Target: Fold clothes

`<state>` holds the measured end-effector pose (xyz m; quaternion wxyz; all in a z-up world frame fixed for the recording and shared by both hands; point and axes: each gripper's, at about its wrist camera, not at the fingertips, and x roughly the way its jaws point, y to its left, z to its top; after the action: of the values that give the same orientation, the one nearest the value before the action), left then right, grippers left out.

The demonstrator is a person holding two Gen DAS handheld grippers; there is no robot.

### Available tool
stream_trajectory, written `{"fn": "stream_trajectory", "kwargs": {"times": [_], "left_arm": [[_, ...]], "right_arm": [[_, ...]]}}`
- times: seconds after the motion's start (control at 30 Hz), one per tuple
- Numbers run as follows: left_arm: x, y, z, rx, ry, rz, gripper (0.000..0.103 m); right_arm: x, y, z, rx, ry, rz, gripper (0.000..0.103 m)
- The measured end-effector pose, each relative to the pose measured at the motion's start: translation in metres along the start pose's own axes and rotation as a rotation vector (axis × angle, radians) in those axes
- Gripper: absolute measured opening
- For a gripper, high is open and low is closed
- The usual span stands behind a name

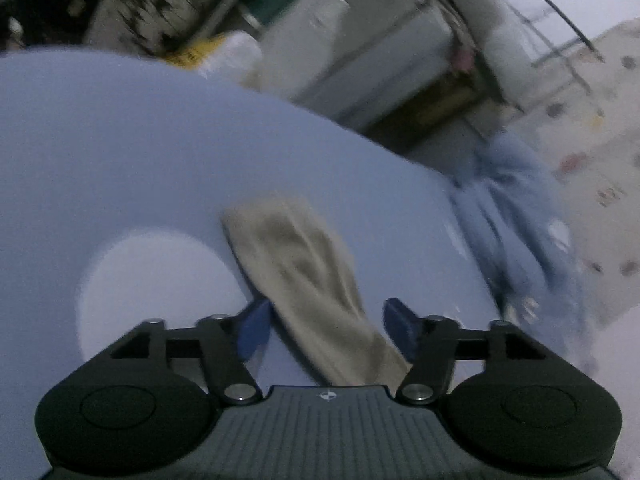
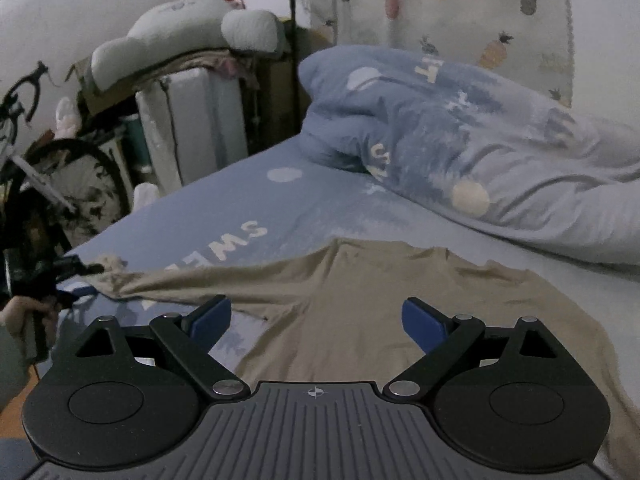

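Observation:
A beige long-sleeved top lies spread flat on the blue bed sheet, with one sleeve stretched out to the left. My right gripper hovers open over the body of the top, nothing between its fingers. In the left wrist view the sleeve runs along the sheet and passes between the blue pads of my left gripper. Its jaws stand apart and do not press the cloth. The right wrist view shows that left gripper at the sleeve's end, held by a hand.
A crumpled blue duvet is heaped at the back right of the bed, blurred in the left view as the duvet. Past the bed's left edge stand a bicycle, stacked boxes with a plush pillow, and a pineapple-print curtain.

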<state>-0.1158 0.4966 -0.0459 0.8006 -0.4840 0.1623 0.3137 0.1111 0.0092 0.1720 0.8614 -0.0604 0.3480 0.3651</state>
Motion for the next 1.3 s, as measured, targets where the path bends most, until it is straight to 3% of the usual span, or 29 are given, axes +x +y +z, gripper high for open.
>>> {"fn": "stream_trajectory", "kwargs": {"times": [0.17, 0.2, 0.23, 0.27, 0.3, 0.33, 0.4, 0.47, 0.57, 0.63, 0.7, 0.77, 0.83, 0.93, 0.97, 1.0, 1.07, 1.1, 1.2, 1.3], "left_arm": [[0.015, 0.005, 0.013, -0.044, -0.065, 0.061, 0.073], [0.020, 0.006, 0.015, -0.046, -0.073, 0.068, 0.061], [0.027, 0.005, 0.019, -0.039, -0.063, 0.092, 0.027], [0.031, 0.007, 0.025, -0.059, -0.045, 0.101, 0.008], [0.035, 0.008, 0.032, -0.080, -0.027, 0.109, 0.007], [0.028, 0.009, 0.037, -0.103, -0.083, 0.042, 0.007], [-0.003, 0.005, 0.039, -0.022, -0.282, -0.144, 0.007], [-0.022, 0.006, 0.033, 0.046, -0.330, -0.202, 0.007], [-0.013, 0.028, 0.025, 0.039, -0.168, -0.038, 0.008], [-0.002, 0.054, 0.021, 0.008, -0.071, 0.061, 0.019], [-0.008, 0.078, 0.024, -0.070, -0.071, -0.049, 0.020], [-0.014, 0.081, 0.030, -0.083, -0.097, -0.055, 0.026], [-0.012, 0.082, 0.034, -0.103, -0.104, -0.110, 0.049], [-0.005, 0.070, 0.036, -0.046, -0.101, -0.144, 0.074], [-0.001, 0.065, 0.034, -0.010, -0.099, -0.135, 0.077], [0.006, 0.059, 0.035, 0.026, -0.095, -0.112, 0.075], [0.018, 0.048, 0.036, 0.071, -0.071, -0.060, 0.036], [0.023, 0.043, 0.038, 0.079, -0.051, -0.032, 0.008], [0.020, 0.044, 0.048, 0.146, -0.127, 0.022, 0.007], [0.022, 0.050, 0.064, 0.109, -0.108, 0.093, 0.012]], "right_arm": [[-0.013, -0.008, -0.004, 0.036, -0.002, -0.028, 0.094], [-0.014, -0.011, -0.005, 0.041, -0.005, -0.031, 0.094], [-0.016, -0.012, -0.005, 0.046, -0.009, -0.032, 0.094], [-0.018, -0.011, -0.005, 0.050, -0.013, -0.029, 0.094], [-0.020, -0.012, -0.004, 0.049, -0.018, -0.027, 0.094], [-0.022, -0.012, -0.004, 0.047, -0.022, -0.026, 0.094], [-0.028, -0.011, -0.005, 0.036, -0.030, -0.027, 0.094], [-0.033, -0.013, -0.006, 0.042, -0.029, -0.033, 0.094], [-0.035, -0.018, -0.010, 0.060, -0.021, -0.047, 0.094], [-0.036, -0.020, -0.012, 0.070, -0.016, -0.052, 0.094], [-0.037, -0.020, -0.013, 0.076, -0.015, -0.055, 0.094], [-0.041, -0.016, -0.013, 0.065, -0.018, -0.052, 0.094], [-0.046, -0.014, -0.014, 0.057, -0.018, -0.055, 0.094], [-0.051, -0.014, -0.015, 0.065, -0.020, -0.063, 0.094], [-0.051, -0.013, -0.014, 0.069, -0.021, -0.065, 0.094], [-0.052, -0.012, -0.014, 0.073, -0.024, -0.066, 0.094], [-0.057, -0.010, -0.015, 0.080, -0.031, -0.068, 0.094], [-0.059, -0.009, -0.015, 0.080, -0.036, -0.070, 0.094], [-0.074, -0.008, -0.014, 0.074, -0.061, -0.085, 0.094], [-0.094, -0.010, -0.015, 0.079, -0.085, -0.117, 0.094]]}}
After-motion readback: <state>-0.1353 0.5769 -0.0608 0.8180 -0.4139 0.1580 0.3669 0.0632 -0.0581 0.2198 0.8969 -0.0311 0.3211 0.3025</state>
